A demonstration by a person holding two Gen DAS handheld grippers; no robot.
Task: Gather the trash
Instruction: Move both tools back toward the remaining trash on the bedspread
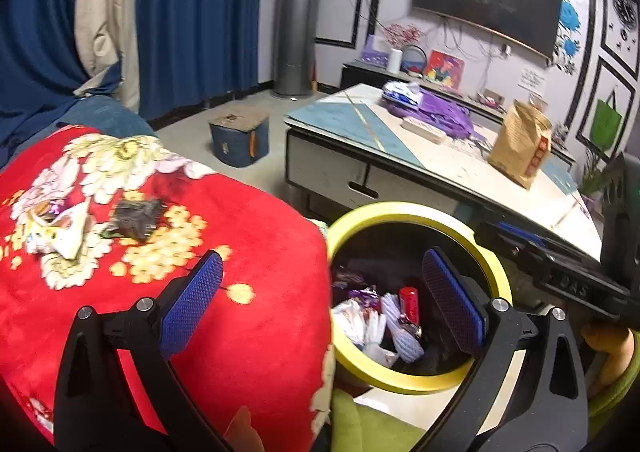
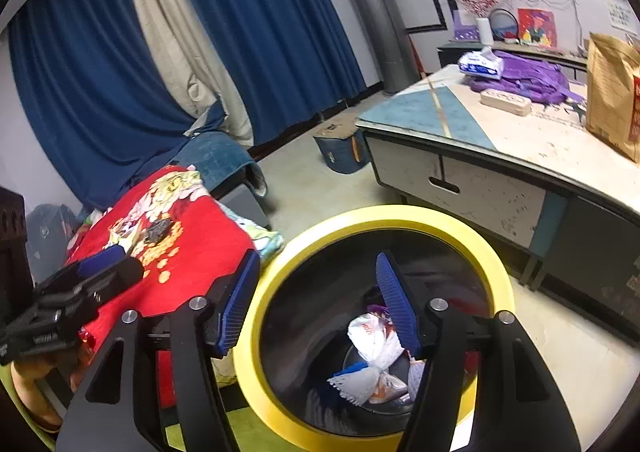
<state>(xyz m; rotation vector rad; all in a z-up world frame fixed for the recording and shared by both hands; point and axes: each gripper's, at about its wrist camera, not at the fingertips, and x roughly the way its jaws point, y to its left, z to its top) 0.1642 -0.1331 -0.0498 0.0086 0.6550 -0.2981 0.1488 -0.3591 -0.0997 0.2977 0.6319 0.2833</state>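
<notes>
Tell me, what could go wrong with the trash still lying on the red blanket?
The dark wrapper and the crumpled white wrapper lie flat on the soft red blanket, so the left gripper, open and empty, might pinch blanket too. The two lie close, so grabbing one may knock the other. The yellow-rimmed bin sits tight against the blanket's edge; a dropped wrapper could slip down beside it.

Empty tongs (image 2: 318,306) gape above the yellow-rimmed bin (image 2: 496,264) holding wrappers (image 2: 370,336)
</notes>
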